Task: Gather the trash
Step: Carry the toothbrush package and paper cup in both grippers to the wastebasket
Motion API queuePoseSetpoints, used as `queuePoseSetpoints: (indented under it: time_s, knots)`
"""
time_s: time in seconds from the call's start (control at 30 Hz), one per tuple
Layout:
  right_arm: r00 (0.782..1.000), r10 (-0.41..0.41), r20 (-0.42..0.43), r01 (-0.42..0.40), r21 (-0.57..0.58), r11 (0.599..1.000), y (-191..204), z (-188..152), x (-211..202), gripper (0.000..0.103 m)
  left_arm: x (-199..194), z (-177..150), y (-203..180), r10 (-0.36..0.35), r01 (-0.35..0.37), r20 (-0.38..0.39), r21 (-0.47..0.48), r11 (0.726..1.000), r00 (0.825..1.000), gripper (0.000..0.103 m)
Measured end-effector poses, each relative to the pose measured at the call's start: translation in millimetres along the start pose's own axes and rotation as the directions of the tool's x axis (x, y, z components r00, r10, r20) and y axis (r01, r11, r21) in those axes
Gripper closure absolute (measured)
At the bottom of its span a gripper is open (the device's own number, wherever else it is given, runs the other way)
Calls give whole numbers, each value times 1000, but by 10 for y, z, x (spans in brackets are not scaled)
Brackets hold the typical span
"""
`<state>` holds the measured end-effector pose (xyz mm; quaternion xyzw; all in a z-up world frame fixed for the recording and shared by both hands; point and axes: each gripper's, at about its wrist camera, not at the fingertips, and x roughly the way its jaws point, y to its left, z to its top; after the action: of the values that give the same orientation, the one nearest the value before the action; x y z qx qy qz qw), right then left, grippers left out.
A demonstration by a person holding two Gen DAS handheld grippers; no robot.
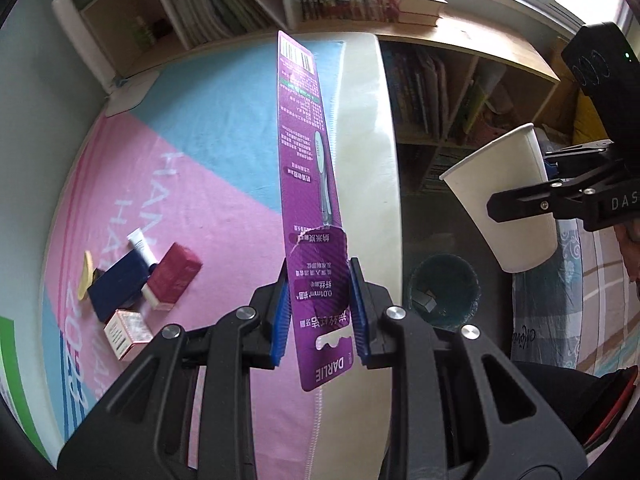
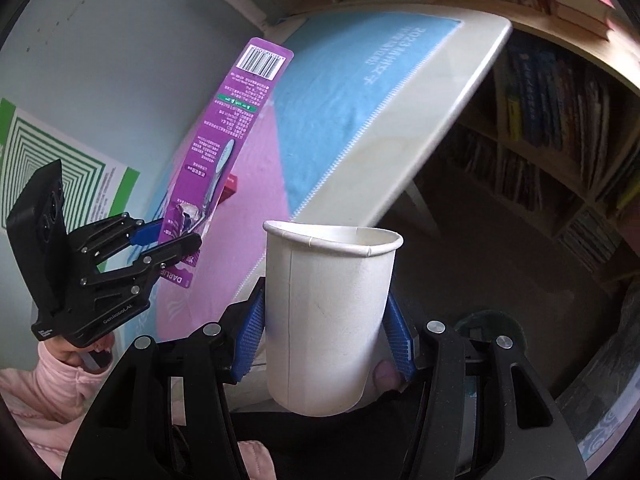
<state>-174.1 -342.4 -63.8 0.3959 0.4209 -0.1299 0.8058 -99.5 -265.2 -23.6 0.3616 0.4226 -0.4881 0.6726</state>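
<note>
- The left gripper (image 1: 318, 312) squeezes a long purple toothbrush card (image 1: 308, 160) between its blue pads (image 1: 280, 320).
- The card is pinched near its hanging-hole end, where it says DARLIE.
- Its long side runs straight away from the gripper, and the barcode end points far out, toward the bookshelf (image 1: 224, 4).
- In the right wrist view the same card (image 2: 236, 132) stands up and leans a bit to the right, held in the air over the pink and blue cloth (image 2: 344, 92) on the table.
- The right gripper (image 2: 326, 336) hugs a white paper cup (image 2: 328, 316) with a pad on each side.
- The cup sits upright in that view, with its open mouth on top.
- Down on the floor is a dark round trash bin (image 1: 444, 292), just past the table edge (image 1: 384, 160).
- Small boxes (image 1: 160, 284) and a little tube (image 1: 140, 244) lie on the cloth, well apart from the card.
</note>
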Motion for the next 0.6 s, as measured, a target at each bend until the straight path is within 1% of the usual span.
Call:
queuePoseSetpoints:
  time_s: [0.13, 0.27, 0.4, 0.6]
  knots:
    - [999, -33, 37, 30, 92, 995, -270, -215, -166, 48, 113, 103, -371, -52, 54, -24, 105, 993, 998, 79]
    - [995, -71, 70, 56, 198, 979, -577, -501, -343, 48, 226, 148, -736, -98, 108, -59, 205, 973, 993, 79]
    - [990, -103, 94, 71, 293, 953, -828, -803, -484, 48, 369, 155, -1112, -133, 160, -106, 302, 940, 985, 79]
    - [984, -146, 106, 88, 421, 903, -1147, -1263, -580, 48, 625, 76, -1605, -164, 237, -204, 415, 878, 965, 79]
